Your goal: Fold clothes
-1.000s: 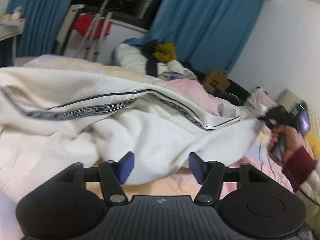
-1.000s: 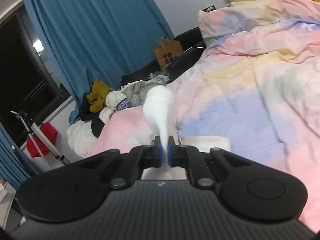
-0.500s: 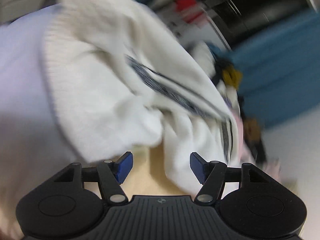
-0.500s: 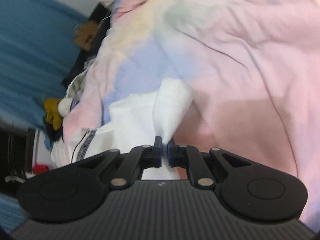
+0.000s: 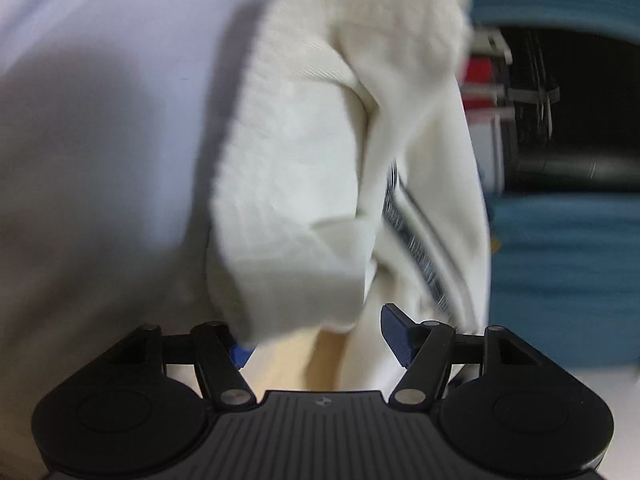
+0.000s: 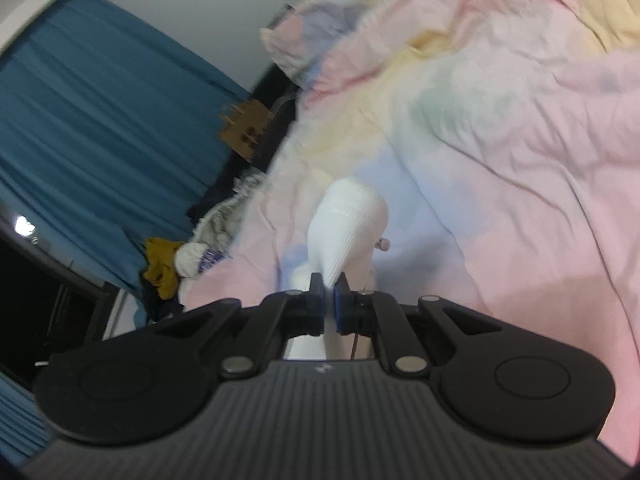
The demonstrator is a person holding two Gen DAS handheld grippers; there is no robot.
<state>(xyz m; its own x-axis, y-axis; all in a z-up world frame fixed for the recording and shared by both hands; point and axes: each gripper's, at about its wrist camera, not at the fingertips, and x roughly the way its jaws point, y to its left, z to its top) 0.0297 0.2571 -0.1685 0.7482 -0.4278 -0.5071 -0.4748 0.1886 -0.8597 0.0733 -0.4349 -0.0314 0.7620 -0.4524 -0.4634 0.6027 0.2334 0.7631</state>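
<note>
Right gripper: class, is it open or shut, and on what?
Shut. The right gripper has its blue fingers pressed together on a bunched fold of the white garment, above the pastel bedcover.

Each fisheye camera sits just behind its own claw, looking forward and slightly down along the fingers. The left view, rolled sideways, is very near the cream garment (image 5: 320,160). The right view looks across the pastel bed cover (image 6: 500,140). Both catch the blue curtain (image 6: 100,120).
</note>
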